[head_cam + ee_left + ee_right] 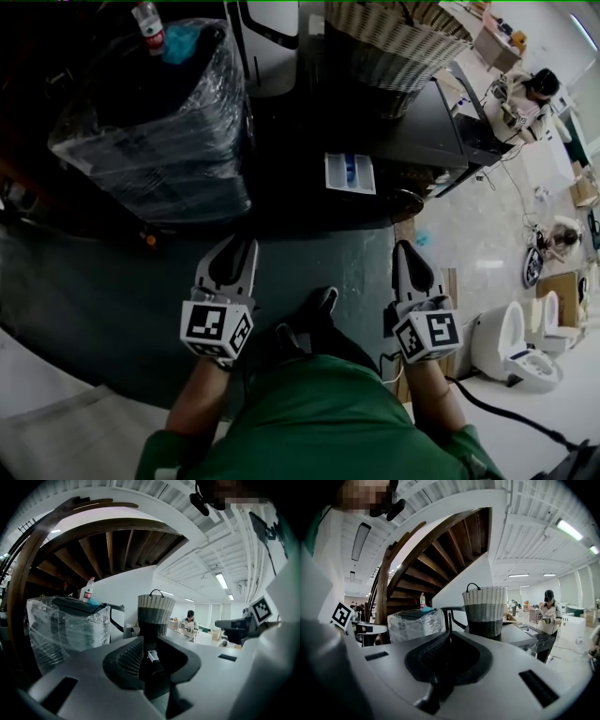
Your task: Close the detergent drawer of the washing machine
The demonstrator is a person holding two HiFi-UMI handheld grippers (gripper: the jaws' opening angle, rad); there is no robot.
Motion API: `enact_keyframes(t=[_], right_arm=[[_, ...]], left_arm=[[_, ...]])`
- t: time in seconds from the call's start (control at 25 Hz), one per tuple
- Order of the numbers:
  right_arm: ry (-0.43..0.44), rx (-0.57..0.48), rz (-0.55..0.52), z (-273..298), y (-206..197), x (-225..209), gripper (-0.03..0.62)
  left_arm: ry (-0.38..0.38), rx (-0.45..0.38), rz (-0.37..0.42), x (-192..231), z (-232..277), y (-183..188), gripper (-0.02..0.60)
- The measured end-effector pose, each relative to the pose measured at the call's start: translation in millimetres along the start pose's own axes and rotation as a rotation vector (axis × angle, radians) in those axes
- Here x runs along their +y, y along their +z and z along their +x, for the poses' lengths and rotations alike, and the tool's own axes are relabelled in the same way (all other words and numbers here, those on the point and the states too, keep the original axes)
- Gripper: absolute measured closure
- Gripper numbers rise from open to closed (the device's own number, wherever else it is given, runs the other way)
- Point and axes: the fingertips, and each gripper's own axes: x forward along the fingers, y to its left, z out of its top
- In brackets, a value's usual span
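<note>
fingers of our left gripper [247, 244] stand narrowly apart, holding nothing; those of our right gripper [404, 247] are together. the detergent drawer [350, 173], mid-frame, juts from the washing machine [422, 131], so closing it remains undone.

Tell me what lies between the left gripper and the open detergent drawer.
Nothing: in the head view, only bare dark floor, partly in shadow, separates the left gripper from the detergent drawer.
</note>
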Motion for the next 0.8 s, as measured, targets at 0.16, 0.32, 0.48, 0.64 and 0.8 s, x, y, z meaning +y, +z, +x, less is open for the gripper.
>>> enact_keyframes(t=[0.16, 0.32, 0.48, 0.64, 0.8], right_arm=[[0.014, -0.014, 0.026, 28.5, -5.6, -10.7, 0.566], [0.066, -0.056, 0.043, 66.6, 4.9, -19.3, 0.566], [0.128, -0.059, 0.077, 106.2, 12.6, -35.8, 0.566], [0.168, -0.067, 0.101, 139.4, 20.3, -60.3, 0.568], [0.187, -0.07, 0.115, 160.7, 26.2, -89.0, 0.568]], left_arm=[[0.033, 0.024, -0.001, 12.7, 14.3, -6.1, 0.482], [0.088, 0.035, 0.008, 30.1, 33.7, 1.9, 0.482], [0.125, 0.051, 0.017, 30.5, 68.0, 14.9, 0.482], [0.126, 0.066, 0.04, 20.5, 115.5, 26.2, 0.482], [0.113, 0.072, 0.07, 2.9, 151.6, 37.2, 0.482]])
